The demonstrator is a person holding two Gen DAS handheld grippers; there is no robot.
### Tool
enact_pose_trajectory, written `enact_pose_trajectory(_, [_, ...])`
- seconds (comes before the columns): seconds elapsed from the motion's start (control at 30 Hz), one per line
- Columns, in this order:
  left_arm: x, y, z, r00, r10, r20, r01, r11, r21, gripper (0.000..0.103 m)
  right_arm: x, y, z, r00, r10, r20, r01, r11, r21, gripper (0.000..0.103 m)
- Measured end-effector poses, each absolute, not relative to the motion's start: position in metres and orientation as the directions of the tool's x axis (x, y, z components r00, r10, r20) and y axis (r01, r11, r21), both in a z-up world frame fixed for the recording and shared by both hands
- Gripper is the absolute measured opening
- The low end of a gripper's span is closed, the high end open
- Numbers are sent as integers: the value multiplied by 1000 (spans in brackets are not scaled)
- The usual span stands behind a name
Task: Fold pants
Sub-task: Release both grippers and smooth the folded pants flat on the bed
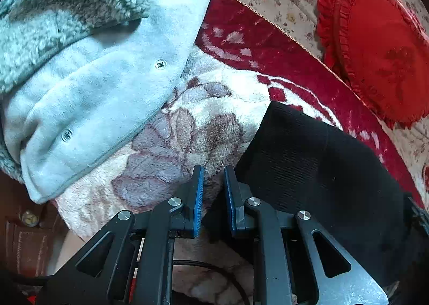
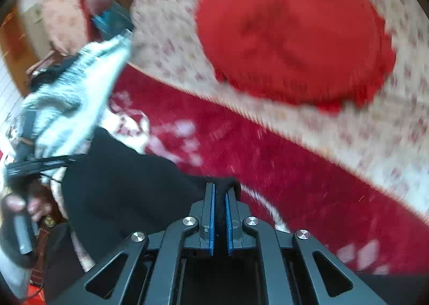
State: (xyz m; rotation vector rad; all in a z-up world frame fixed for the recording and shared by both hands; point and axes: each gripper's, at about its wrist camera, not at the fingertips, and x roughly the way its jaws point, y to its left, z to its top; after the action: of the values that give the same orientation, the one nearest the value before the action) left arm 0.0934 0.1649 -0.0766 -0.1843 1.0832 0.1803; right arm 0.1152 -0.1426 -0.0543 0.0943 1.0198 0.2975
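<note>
Your right tongs are clamped on an edge of the black pants, which spread away to their left over the red-and-cream blanket. Your left tongs are drawn nearly together with nothing visible between the pads, the pants lying just to their right. This looks like the start of a fold with only one corner gripped; the next move likely calls for catching the near edge with the left before lifting both together.
</note>
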Motion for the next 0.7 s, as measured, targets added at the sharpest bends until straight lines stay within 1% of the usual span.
enact_pose_trajectory(0.03, [93, 165, -72, 460, 58, -886, -233, 971, -57, 14, 117, -145, -62, 477, 300, -826, -188, 953, 237, 6])
enact_pose_trajectory(0.1, [92, 165, -61, 481, 67, -874, -225, 973, -49, 14, 114, -154, -55, 505, 331, -797, -156, 943, 292, 7])
enact_pose_trajectory(0.17, [89, 165, -49, 501, 79, -862, -223, 974, -41, 14, 109, -161, -42, 530, 321, -785, -137, 946, 295, 22])
enact_pose_trajectory(0.2, [87, 164, -44, 512, 75, -856, -221, 974, -46, 14, 106, -162, -34, 547, 289, -786, -127, 956, 263, 23])
enact_pose_trajectory(0.23, [84, 162, -38, 525, 64, -849, -211, 976, -57, 14, 100, -162, -23, 562, 277, -779, -134, 960, 244, 23])
enact_pose_trajectory(0.27, [81, 158, -33, 534, 51, -844, -197, 978, -65, 14, 94, -161, -14, 571, 305, -762, -160, 952, 261, 23])
enact_pose_trajectory(0.37, [73, 142, -26, 547, 18, -837, -151, 985, -78, 14, 71, -136, -2, 528, 451, -720, -294, 892, 343, 23])
enact_pose_trajectory(0.43, [70, 129, -27, 539, 9, -842, -119, 991, -65, 14, 57, -113, -7, 486, 481, -730, -364, 871, 331, 23])
enact_pose_trajectory(0.57, [62, 110, -37, 521, 33, -853, -90, 996, -17, 15, 38, -69, -30, 419, 452, -787, -451, 856, 252, 23])
enact_pose_trajectory(0.6, [60, 108, -40, 518, 38, -854, -88, 996, -9, 18, 35, -64, -36, 410, 445, -796, -457, 856, 243, 23])
enact_pose_trajectory(0.67, [53, 103, -48, 513, 36, -857, -90, 996, -12, 35, 32, -57, -50, 384, 437, -813, -454, 857, 246, 23])
enact_pose_trajectory(0.7, [50, 102, -53, 511, 42, -859, -95, 995, -8, 39, 32, -55, -58, 369, 432, -823, -444, 860, 253, 23])
